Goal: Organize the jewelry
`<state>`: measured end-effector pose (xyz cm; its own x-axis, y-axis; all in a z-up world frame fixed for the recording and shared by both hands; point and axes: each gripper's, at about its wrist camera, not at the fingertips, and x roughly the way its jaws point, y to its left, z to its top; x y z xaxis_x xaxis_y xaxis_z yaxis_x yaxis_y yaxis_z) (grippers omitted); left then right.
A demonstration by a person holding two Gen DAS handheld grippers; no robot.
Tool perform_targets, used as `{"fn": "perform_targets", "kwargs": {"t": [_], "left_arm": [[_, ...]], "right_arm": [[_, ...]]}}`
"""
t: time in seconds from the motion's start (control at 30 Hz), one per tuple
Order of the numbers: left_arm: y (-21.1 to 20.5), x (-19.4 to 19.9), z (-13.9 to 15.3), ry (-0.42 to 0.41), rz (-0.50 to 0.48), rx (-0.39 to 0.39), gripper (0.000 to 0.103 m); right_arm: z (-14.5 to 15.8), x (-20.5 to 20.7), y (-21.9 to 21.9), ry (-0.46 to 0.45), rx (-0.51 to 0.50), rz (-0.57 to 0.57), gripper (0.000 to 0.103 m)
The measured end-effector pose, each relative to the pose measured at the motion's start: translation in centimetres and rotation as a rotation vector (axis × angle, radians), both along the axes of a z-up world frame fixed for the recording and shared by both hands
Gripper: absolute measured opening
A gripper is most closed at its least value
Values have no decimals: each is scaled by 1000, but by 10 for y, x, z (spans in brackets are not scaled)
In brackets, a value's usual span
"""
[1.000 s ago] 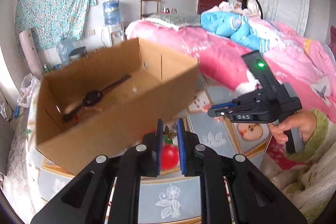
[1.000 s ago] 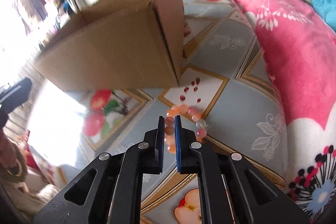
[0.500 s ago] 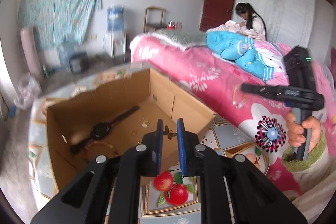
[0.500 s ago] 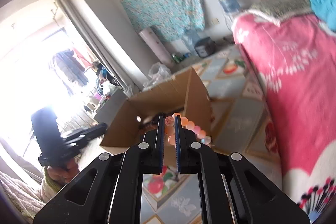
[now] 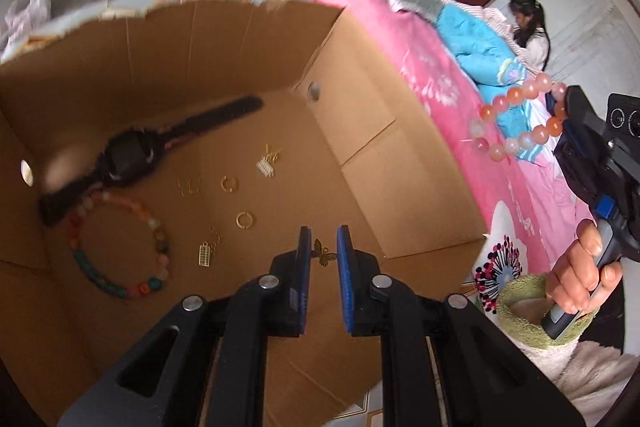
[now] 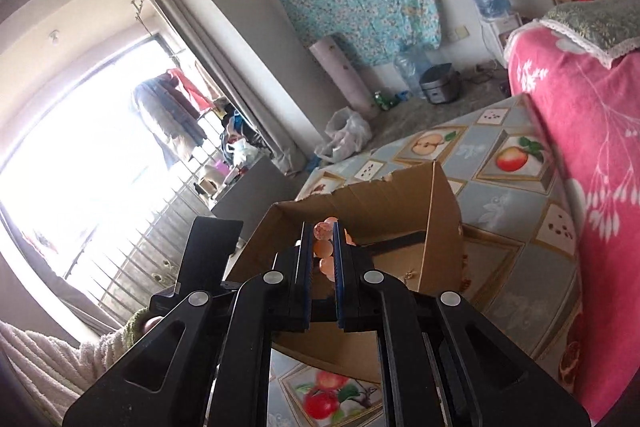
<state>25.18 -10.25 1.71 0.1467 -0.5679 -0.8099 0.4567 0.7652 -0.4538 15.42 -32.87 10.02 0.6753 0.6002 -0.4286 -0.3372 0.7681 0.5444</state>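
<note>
— So where was the bracelet just then?

— Pinched in my right gripper (image 6: pixel 321 247), jaws nearly closed on a few of its beads. The peach bead bracelet (image 5: pixel 516 123) dangled in a loop outside the cardboard box (image 5: pixel 360 131), off its right wall and in front of the pink bedspread (image 5: pixel 452 95), not yet over the opening.

— And your left?

— My left gripper (image 5: pixel 323 253) hovered over the near part of the box floor, jaws a narrow gap apart. A small gold butterfly charm (image 5: pixel 322 251) showed in that gap; whether I gripped it or it lay on the floor beneath, I could not tell.

— What worried you?

— I judged the loop could swing and catch on the box's right wall, or slip, since only a few beads were clamped. Dropped carelessly, it might also land on the watch (image 5: pixel 132 155), the multicoloured bracelet (image 5: pixel 120 247) or the gold rings (image 5: pixel 236 203) and tangle.
</note>
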Motion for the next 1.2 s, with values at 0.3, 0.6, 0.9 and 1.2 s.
{"fn": "perform_targets", "kwargs": {"t": [0.3,0.6,0.9,1.2], "left_arm": [[6,12,-15,84,37,10,29],[45,-4,18,-67,122,-24,40],[117,-43,62,-284,297,-48,61],[179,-72,66,-373,450,-31,77]], "right_arm": [[-6,15,12,65,-42,40,7],[-8,22,33,144,-125,115,7],[-10,24,60,196,-295,144,10],[16,2,45,104,-490,-57,17]]}}
